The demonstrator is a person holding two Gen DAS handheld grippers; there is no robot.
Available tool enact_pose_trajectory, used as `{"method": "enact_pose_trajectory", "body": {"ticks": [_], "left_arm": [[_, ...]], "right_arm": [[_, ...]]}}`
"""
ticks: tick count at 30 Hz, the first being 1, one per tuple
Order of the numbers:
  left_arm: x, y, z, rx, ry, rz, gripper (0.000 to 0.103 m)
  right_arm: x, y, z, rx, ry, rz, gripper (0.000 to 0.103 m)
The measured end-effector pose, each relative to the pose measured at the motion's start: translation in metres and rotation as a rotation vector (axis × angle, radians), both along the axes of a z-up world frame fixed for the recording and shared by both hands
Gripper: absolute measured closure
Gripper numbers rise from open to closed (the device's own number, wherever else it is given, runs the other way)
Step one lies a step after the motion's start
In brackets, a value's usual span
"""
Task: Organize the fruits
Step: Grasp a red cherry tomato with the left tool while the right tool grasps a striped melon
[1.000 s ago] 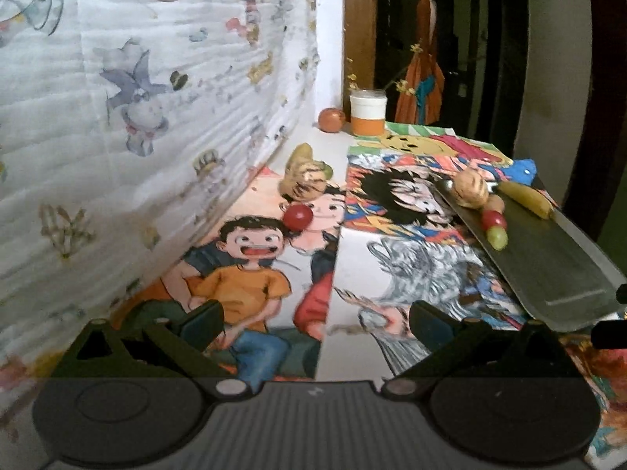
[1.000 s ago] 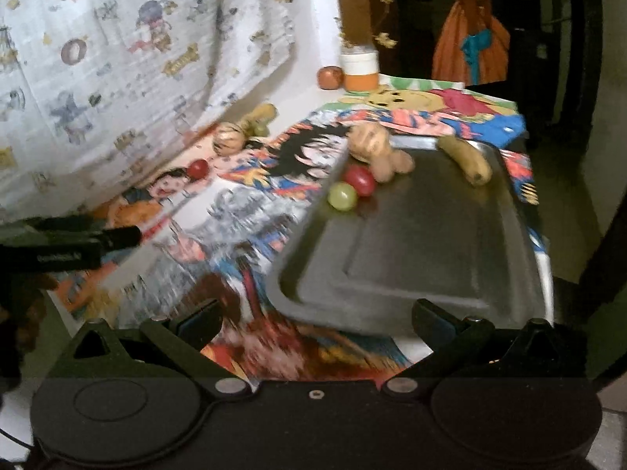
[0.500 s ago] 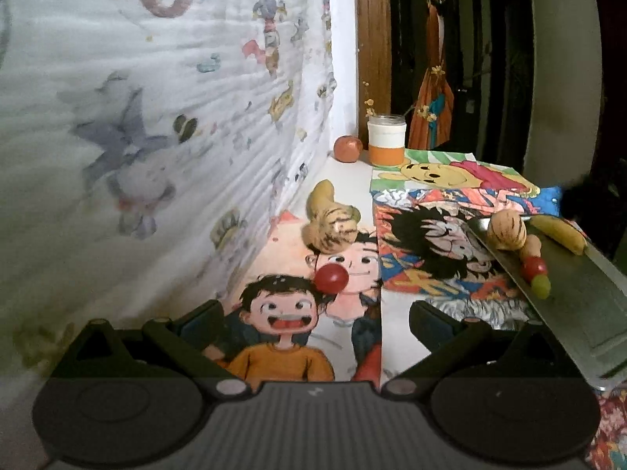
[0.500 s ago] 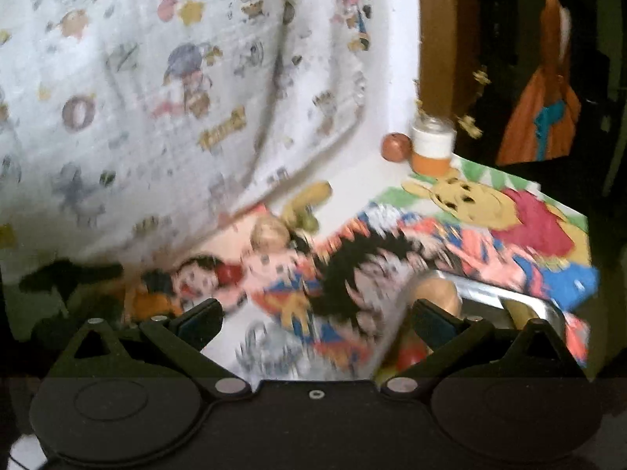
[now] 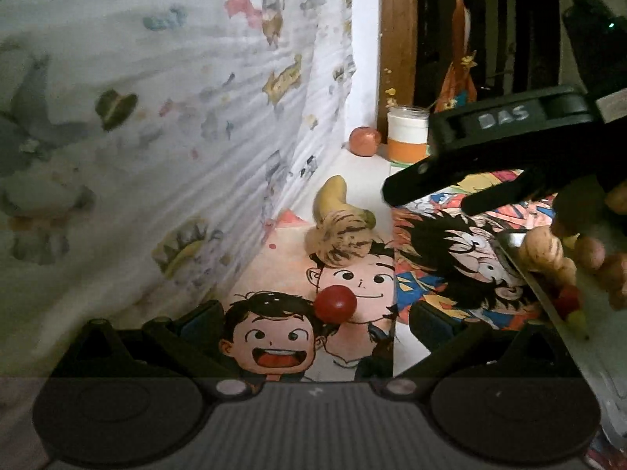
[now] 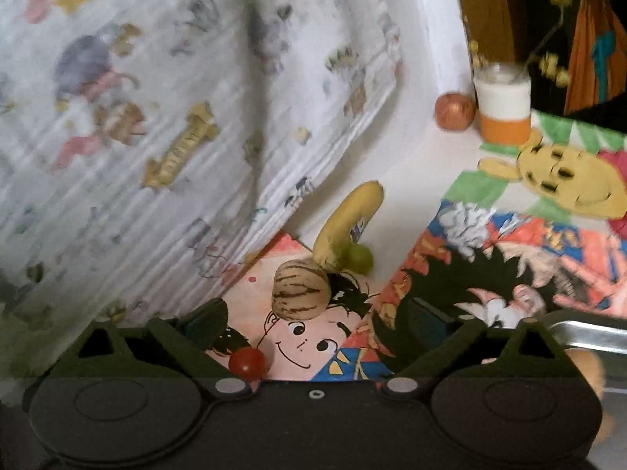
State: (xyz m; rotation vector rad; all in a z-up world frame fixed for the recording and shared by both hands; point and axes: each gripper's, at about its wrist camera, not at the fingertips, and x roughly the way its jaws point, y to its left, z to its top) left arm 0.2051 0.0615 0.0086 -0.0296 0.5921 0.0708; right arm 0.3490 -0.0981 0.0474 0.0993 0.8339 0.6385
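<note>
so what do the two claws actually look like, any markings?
Both are black plastic. The left claw has two angled fingers on a ribbed grey body with round pivot discs. The right claw looks the same and carries a pale label reading roughly "DAS".

Dim, warm indoor light. Doorway (image 5: pixel 490 39) at worktop's far edge nearly black. Right wrist view motion-blurred, worst on hanging cloth (image 6: pixel 156 117). Fisheye bends edges, corners vignetted.

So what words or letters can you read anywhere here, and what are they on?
"DAS" — pale letters on the black body of the right hand-held gripper, seen from the left wrist view; the first letter is blurry, so it may differ.
Yellow lettering printed on the cartoon curtain — too blurred to read.
Nothing else is readable.
</note>
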Motion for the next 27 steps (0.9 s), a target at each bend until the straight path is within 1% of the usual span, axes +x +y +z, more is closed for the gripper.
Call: {"method": "enact_pose_trajectory", "body": {"ticks": [8,11,12,15,17,19,23,25,27], "left_arm": [[0.012,0.002,-0.012,-0.036,-0.003,0.008,0.001],[0.014,0.003,-0.015,-0.061,-0.014,0.017,0.006],[0.014,0.004,-0.015,-0.069,-0.016,0.020,0.010],[0.016,0.005,-0.017,-0.087,-0.024,0.029,0.016],[0.017,0.005,-0.017,-0.098,-0.026,0.030,0.020],[0.020,0.006,-0.018,-0.109,-0.021,0.021,0.022],[0.025,0.007,-0.020,-0.125,-0.012,0.019,0.028],[0.029,0.008,-0.021,-0.143,-0.003,0.022,0.036],[0.032,0.011,-0.022,-0.172,0.003,0.022,0.039]], "right_arm": [[0.015,0.007,-0.025,0.062,0.043,0.007,0.018],[0.015,0.012,-0.030,0.071,0.040,0.012,0.018],[0.014,0.014,-0.031,0.070,0.033,0.016,0.019],[0.013,0.019,-0.035,0.069,0.019,0.028,0.022],[0.015,0.023,-0.037,0.073,0.026,0.030,0.025],[0.017,0.026,-0.039,0.071,0.032,0.026,0.029],[0.023,0.031,-0.043,0.059,0.043,0.016,0.032],[0.026,0.034,-0.046,0.054,0.046,0.015,0.034],[0.027,0.037,-0.048,0.054,0.046,0.020,0.035]]}}
